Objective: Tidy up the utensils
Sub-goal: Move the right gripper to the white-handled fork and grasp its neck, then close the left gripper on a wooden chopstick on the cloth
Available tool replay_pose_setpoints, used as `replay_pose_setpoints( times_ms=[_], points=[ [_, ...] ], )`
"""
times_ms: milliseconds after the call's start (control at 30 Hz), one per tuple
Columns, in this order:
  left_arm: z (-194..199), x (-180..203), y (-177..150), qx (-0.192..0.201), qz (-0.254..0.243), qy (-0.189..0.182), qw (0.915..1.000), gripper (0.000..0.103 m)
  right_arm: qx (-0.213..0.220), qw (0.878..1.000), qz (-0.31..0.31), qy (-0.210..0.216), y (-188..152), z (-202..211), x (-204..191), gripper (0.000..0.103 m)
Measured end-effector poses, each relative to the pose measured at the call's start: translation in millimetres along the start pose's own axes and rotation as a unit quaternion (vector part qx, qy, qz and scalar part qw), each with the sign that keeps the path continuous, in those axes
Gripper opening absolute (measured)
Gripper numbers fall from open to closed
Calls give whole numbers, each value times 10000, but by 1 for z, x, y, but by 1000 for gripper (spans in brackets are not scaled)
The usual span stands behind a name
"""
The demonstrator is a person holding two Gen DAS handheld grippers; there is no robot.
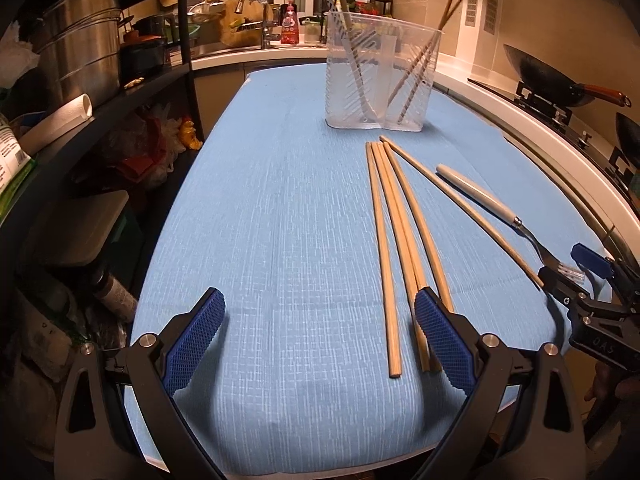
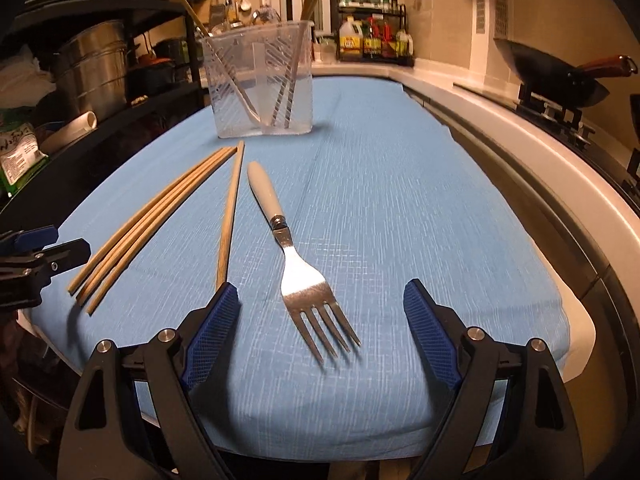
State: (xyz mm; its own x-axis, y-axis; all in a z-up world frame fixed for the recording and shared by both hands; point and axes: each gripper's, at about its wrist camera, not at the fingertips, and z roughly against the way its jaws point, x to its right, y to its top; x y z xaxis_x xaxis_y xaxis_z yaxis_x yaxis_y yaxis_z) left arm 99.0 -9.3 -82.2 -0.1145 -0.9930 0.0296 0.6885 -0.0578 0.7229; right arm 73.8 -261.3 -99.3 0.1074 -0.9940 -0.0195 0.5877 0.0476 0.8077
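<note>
Chopsticks (image 1: 416, 68) and a spoon (image 1: 356, 64) lean inside the clear holder (image 1: 340, 92).

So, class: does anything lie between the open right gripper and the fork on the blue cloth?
Nothing visible does. The fork lies tines-first between the right gripper fingers; the nearest chopstick lies beside it.

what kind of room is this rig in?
Most likely a home kitchen: a wok sits on a gas stove, a sink faucet stands behind, and a rack of condiment bottles lines the counter.
</note>
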Motion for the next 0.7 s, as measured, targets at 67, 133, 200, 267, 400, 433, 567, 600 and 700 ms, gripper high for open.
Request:
replay_pose_setpoints(
  times_ms=[67,133,200,267,400,433,567,600,700],
  points=[
    [-3,3,-3,-62,-63,-4,10000,93,208,9998,19,50,-5,3,3,76],
    [-4,5,-5,-47,-60,-10,10000,93,297,9995,-21,93,-6,5,4,48],
    [-3,5,-6,-35,-48,-28,10000,93,315,9993,-65,174,-5,4,5,31],
    [-3,7,-5,-33,-75,-29,10000,93,316,9990,-91,300,-5,4,4,24],
    [-2,12,-8,-33,-198,12,9998,93,357,9987,-92,360,-4,4,2,19],
    [-1,13,-9,-32,-210,11,9998,93,378,9986,-113,347,-4,4,2,18],
    [1,17,-11,-1,-259,-8,9997,93,409,9985,-88,358,-3,5,2,15],
    [2,17,-11,26,-266,-23,9996,93,429,9984,-89,362,-3,5,2,13],
    [4,18,-11,100,-240,-85,9996,93,483,9982,-25,346,-2,7,0,10]
  ],
)
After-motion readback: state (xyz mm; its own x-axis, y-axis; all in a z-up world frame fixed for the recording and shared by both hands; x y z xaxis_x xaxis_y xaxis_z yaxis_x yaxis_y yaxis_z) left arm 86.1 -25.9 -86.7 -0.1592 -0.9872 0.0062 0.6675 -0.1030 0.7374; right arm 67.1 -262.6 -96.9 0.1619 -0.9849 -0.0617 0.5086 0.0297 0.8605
